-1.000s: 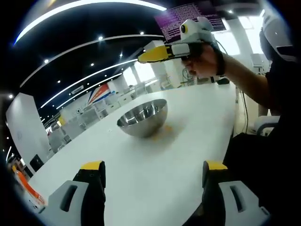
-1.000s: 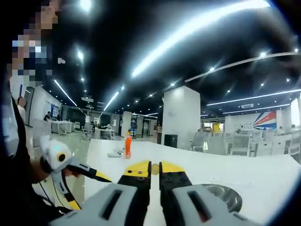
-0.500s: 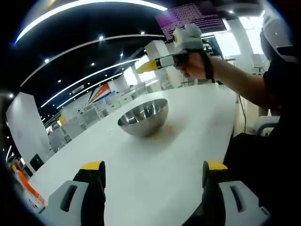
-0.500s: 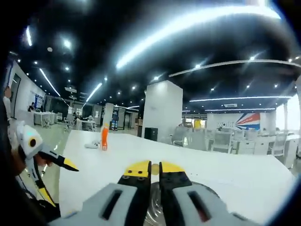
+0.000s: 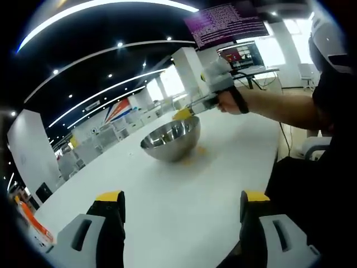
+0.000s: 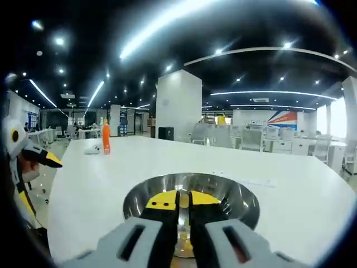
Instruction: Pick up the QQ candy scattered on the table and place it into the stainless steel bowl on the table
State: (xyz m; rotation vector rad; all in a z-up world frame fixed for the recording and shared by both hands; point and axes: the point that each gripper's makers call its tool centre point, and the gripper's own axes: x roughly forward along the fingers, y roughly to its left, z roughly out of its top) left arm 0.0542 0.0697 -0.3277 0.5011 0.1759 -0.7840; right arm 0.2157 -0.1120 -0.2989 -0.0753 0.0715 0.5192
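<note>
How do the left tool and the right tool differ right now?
The left tool is open and empty; the right tool is shut on a small candy. The left tool sits back over bare table; the right tool points into the steel bowl. Both have yellow tips.

No legible text: lines on the purple wall screen (image 5: 226, 23) too small to read
</note>
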